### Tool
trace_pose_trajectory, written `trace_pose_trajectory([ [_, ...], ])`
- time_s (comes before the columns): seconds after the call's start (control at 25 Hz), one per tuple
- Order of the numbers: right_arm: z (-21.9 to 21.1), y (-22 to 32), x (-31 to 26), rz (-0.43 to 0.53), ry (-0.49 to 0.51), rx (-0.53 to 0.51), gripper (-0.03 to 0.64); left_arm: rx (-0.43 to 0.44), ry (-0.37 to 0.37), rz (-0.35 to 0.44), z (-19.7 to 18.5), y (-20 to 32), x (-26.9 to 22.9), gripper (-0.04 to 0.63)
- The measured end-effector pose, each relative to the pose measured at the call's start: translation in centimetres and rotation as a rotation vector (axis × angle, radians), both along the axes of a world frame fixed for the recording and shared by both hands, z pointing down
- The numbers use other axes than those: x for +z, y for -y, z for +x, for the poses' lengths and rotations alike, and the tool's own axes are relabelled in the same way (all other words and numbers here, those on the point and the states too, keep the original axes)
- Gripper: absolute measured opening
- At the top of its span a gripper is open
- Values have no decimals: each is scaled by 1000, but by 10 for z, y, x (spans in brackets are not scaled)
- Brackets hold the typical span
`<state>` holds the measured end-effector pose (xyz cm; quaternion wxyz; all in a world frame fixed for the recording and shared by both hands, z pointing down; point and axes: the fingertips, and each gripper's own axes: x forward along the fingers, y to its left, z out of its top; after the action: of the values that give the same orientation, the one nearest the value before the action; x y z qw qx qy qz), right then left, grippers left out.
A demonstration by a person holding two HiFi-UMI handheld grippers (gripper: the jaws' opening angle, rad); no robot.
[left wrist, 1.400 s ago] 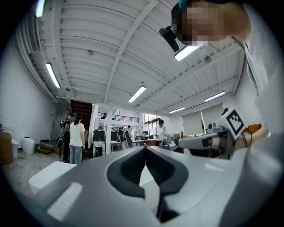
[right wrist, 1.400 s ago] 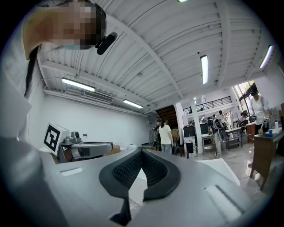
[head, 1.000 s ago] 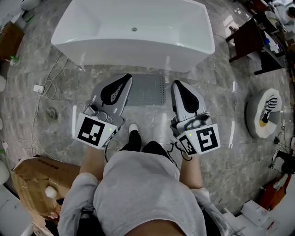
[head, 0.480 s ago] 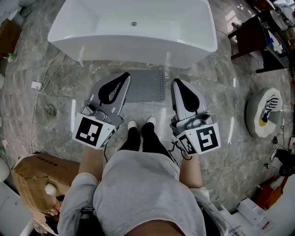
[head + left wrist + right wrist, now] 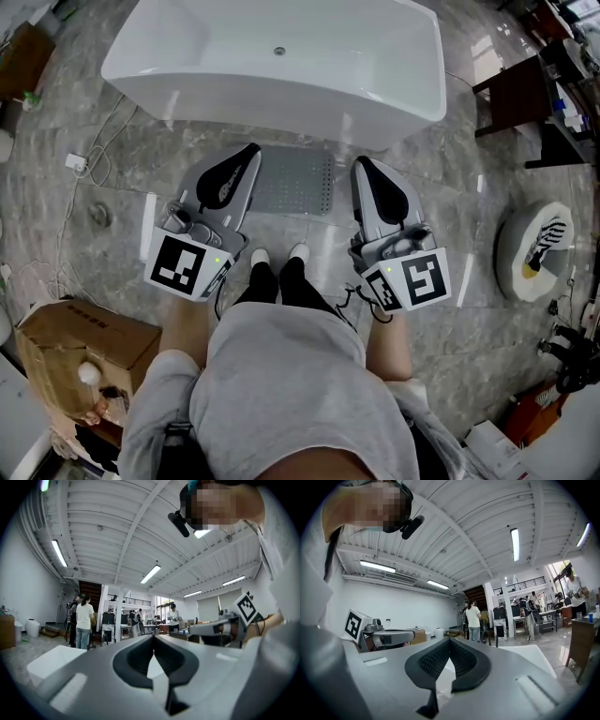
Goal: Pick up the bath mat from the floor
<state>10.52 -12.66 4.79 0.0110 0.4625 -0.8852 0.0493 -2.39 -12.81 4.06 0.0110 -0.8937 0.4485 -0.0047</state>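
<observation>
The grey perforated bath mat [image 5: 295, 183] lies flat on the marble floor, right in front of the white bathtub [image 5: 272, 56]. My left gripper [image 5: 251, 150] is held level above the mat's left edge, jaws shut and empty. On the other side, my right gripper [image 5: 359, 164] hovers level over the mat's right edge, also shut on nothing. The left gripper view shows the left gripper [image 5: 153, 637] with its pads together and the tub [image 5: 51, 663] low at the left. In the right gripper view the right gripper [image 5: 449, 640] is likewise closed. The person's feet [image 5: 277, 255] stand just short of the mat.
A cardboard box [image 5: 84, 352] sits at the lower left, and a cable with a plug [image 5: 75, 161] trails left of the mat. A dark table [image 5: 525, 94] and a round white object [image 5: 534, 239] stand at the right. People [image 5: 84, 620] stand far off in the hall.
A second foot has stepped up beside the first, near the mat. Both grippers have drifted slightly toward the tub and stay shut.
</observation>
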Motion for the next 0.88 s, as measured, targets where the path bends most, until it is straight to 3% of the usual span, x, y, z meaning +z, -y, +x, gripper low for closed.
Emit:
trace_pose_trajectory([
  [0.36,15,21,25,-23,0,-45,0,-75,20,-15,5,13,19,0],
  [0.88,8,57,106,-109,0,23,6,-93,65,-88,-32,50,97,0],
])
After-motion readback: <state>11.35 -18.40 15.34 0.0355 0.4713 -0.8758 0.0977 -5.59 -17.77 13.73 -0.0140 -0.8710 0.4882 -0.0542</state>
